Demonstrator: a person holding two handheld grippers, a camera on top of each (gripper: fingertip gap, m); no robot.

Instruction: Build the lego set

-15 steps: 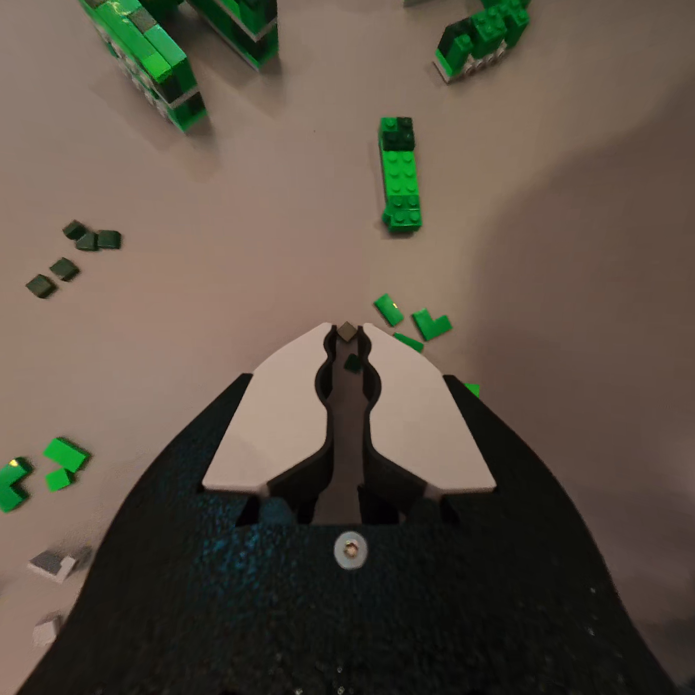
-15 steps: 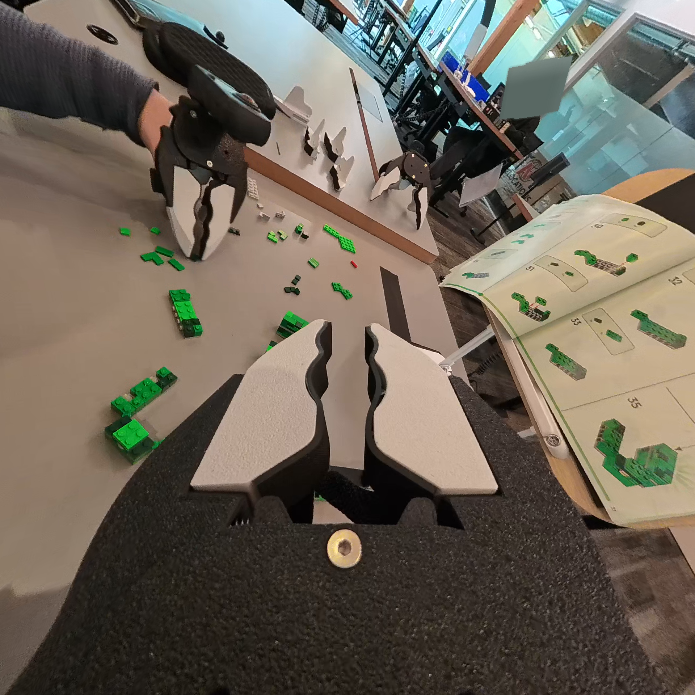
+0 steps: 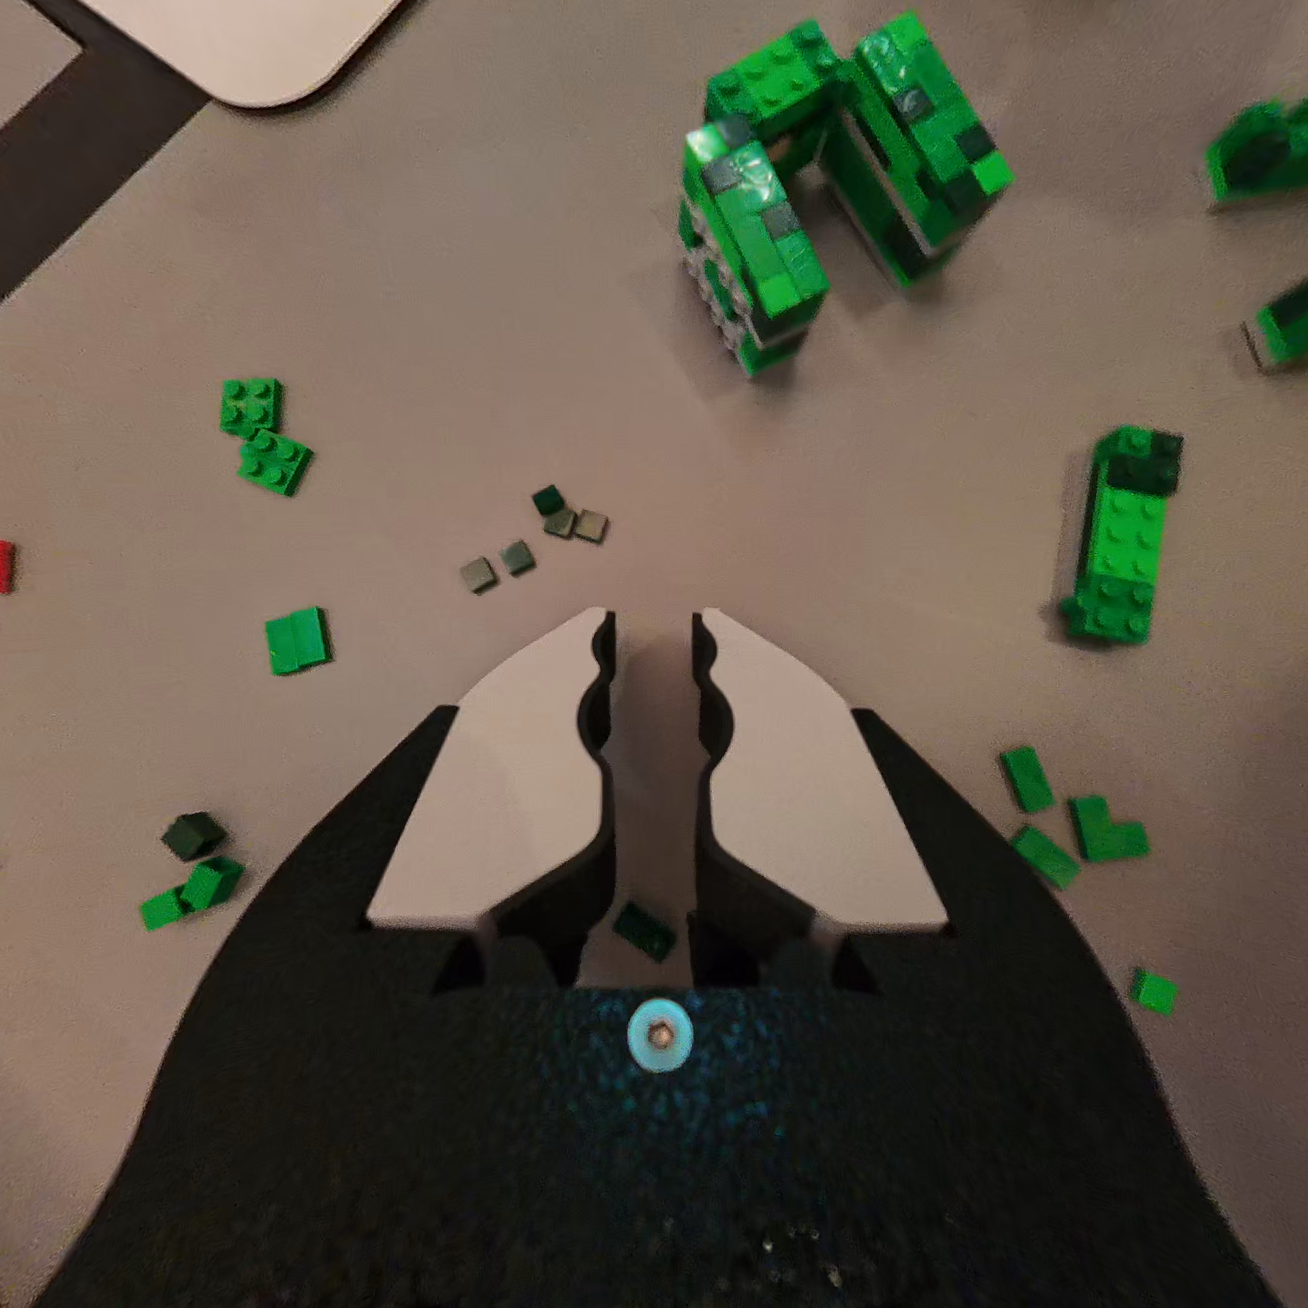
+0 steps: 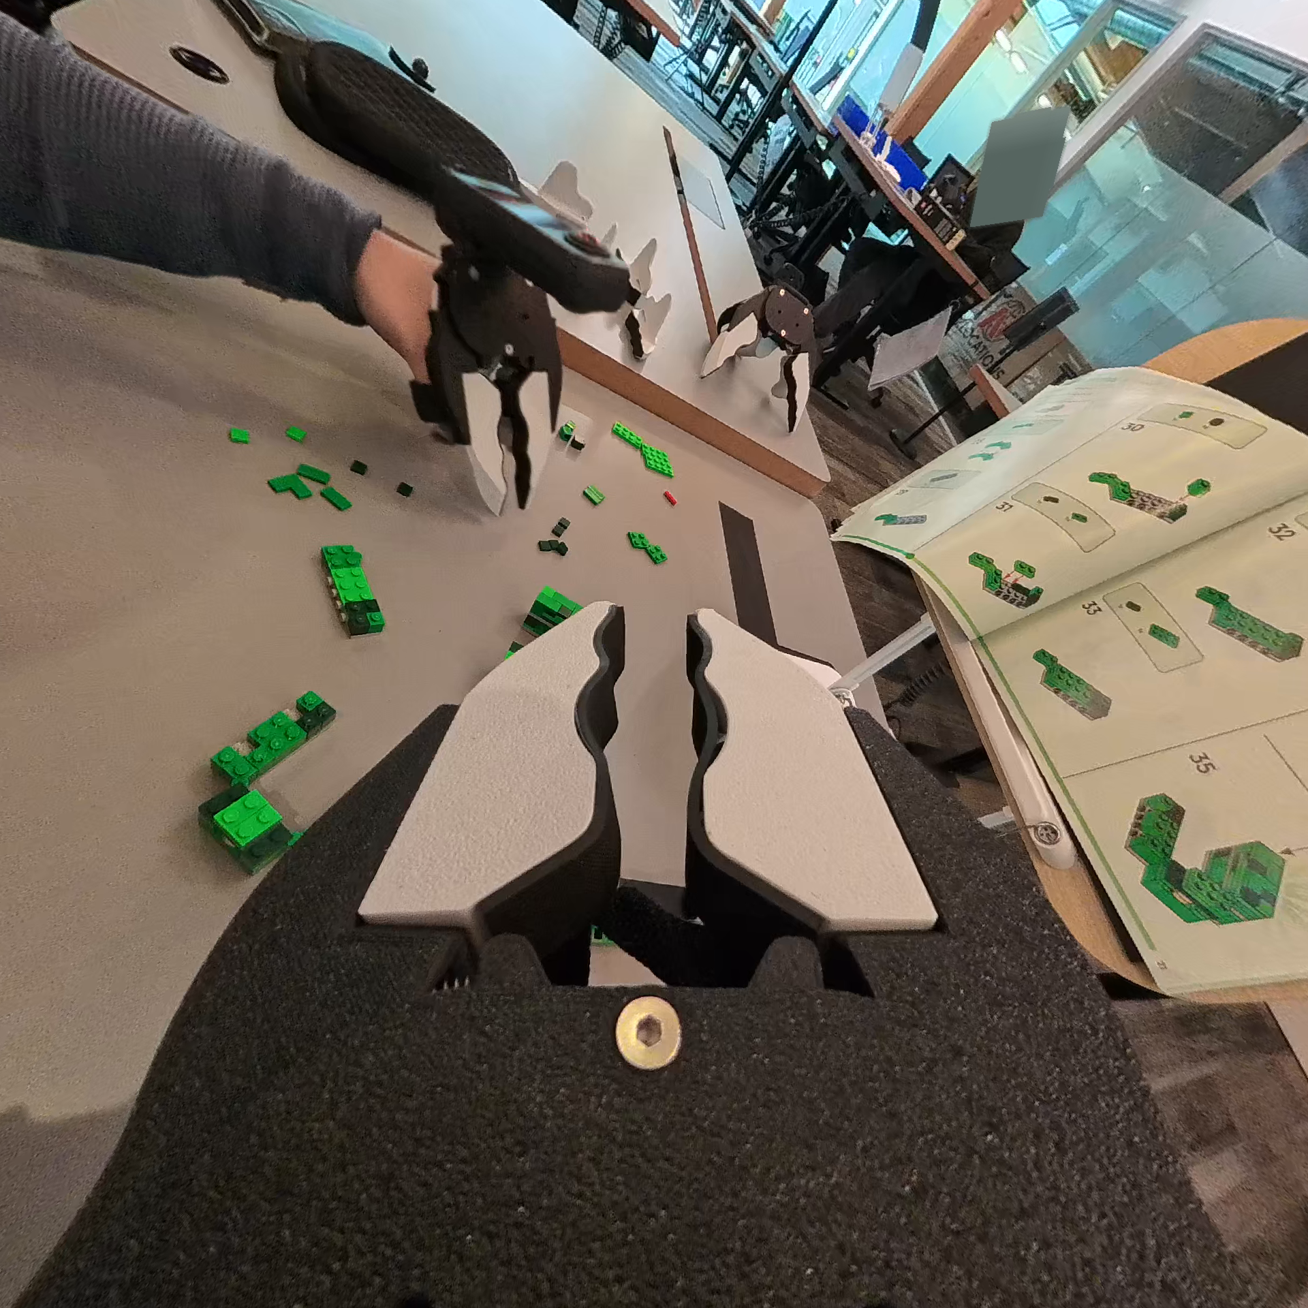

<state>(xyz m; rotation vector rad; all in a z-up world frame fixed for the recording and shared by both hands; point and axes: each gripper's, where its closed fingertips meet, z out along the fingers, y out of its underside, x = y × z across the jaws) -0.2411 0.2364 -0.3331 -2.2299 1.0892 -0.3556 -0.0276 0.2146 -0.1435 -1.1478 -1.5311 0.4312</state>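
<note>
Two claws (image 3: 652, 614) (image 4: 655, 614), five dark square tiles (image 3: 519, 557), one instruction booklet (image 4: 1132, 637)

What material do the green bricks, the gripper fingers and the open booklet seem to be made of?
Green bricks: hard plastic, glossy; moulded studs and highlights show.
Left gripper fingers: probably matte printed plastic, finely grained pale faces over black edges.
Open booklet: thin printed paper; its pages curve and sag.

Green assemblies (image 3: 1260, 152) cut off at right edge, blurred; red piece (image 3: 6, 566) clipped at left edge.
</note>
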